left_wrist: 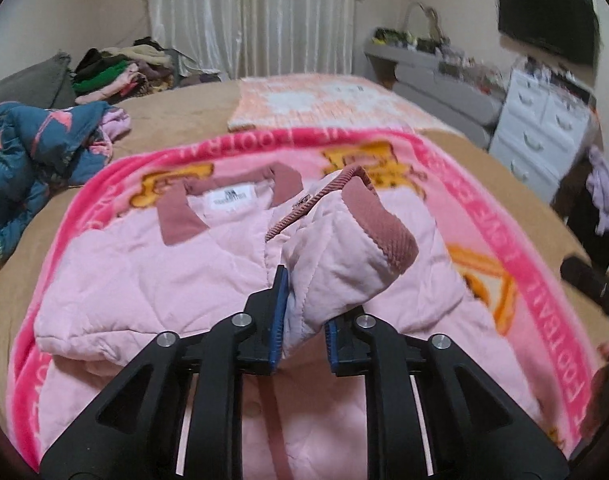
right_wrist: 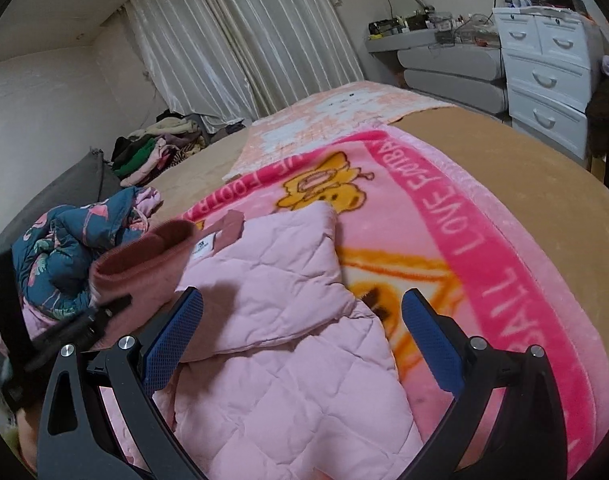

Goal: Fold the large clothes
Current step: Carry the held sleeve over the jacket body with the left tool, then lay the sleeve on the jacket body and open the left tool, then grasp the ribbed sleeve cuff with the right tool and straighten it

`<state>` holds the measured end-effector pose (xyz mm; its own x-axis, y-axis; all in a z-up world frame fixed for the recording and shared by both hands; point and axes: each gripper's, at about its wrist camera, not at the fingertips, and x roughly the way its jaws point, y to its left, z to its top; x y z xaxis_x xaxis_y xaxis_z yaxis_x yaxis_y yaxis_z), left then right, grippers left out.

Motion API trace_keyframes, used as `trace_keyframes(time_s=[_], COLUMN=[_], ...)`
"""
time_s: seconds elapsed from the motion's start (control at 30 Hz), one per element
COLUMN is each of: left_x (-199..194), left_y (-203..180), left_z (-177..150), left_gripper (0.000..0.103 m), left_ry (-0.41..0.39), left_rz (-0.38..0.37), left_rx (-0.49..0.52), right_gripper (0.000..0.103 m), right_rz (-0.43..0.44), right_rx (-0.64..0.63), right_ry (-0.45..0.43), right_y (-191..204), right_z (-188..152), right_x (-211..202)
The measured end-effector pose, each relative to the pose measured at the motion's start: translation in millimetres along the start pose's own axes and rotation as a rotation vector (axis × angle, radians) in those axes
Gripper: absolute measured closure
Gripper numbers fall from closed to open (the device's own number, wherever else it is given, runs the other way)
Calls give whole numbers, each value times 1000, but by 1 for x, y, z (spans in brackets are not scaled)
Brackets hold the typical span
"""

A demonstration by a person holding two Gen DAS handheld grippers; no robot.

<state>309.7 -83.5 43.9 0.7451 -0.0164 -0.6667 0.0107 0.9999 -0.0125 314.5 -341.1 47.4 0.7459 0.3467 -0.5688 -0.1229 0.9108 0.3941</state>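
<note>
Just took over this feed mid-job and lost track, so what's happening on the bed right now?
A person with handheld grippers is folding a pink quilted jacket laid on a pink cartoon blanket on the bed. The left gripper is shut on the jacket's sleeve, lifted with its ribbed cuff up over the jacket's front. The right gripper hangs open above the jacket, holding nothing. A blue patterned garment lies crumpled beside it, with a clothes pile further back.

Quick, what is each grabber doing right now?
Left gripper: shut on the pink jacket's sleeve.
Right gripper: open, holding nothing, above the pink jacket.
</note>
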Motion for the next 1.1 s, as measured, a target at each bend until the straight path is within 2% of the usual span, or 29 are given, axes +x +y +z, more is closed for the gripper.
trace_keyframes(time_s=[0.07,0.2,0.23,0.27,0.33,0.4,0.5,0.63,0.8,0.9,1.1], left_x=[10,23,25,27,28,24,15,-6,-24,-30,-41], left_y=[-9,-25,-29,-32,-38,-39,-28,-2,57,106,176], left_z=[-9,-25,-30,-35,-43,-50,-59,-61,-50,-40,-29], left_gripper=[80,64,52,35,24,24,13,9,9,9,9], left_ry=[36,92,101,112,133,156,204,193,123,102,61], left_rz=[3,17,12,5,8,-30,-83,-108,20,89,187], left_rx=[41,123,144,166,200,204,187,145,66,-35,-172], right_gripper=[4,4,4,4,4,4,4,4,4,4,5], right_rz=[4,19,18,18,19,27,25,66,177,262,276], right_rx=[5,32,38,43,51,63,60,61,19,49,131], right_ry=[19,45,49,52,59,70,84,123,224,300,383], right_y=[-1,-4,-5,-6,-7,-9,-7,3,44,66,74], right_z=[-2,-4,-5,-5,-6,-7,-9,-14,-32,-46,-67], right_x=[6,13,14,14,16,19,24,36,63,81,113])
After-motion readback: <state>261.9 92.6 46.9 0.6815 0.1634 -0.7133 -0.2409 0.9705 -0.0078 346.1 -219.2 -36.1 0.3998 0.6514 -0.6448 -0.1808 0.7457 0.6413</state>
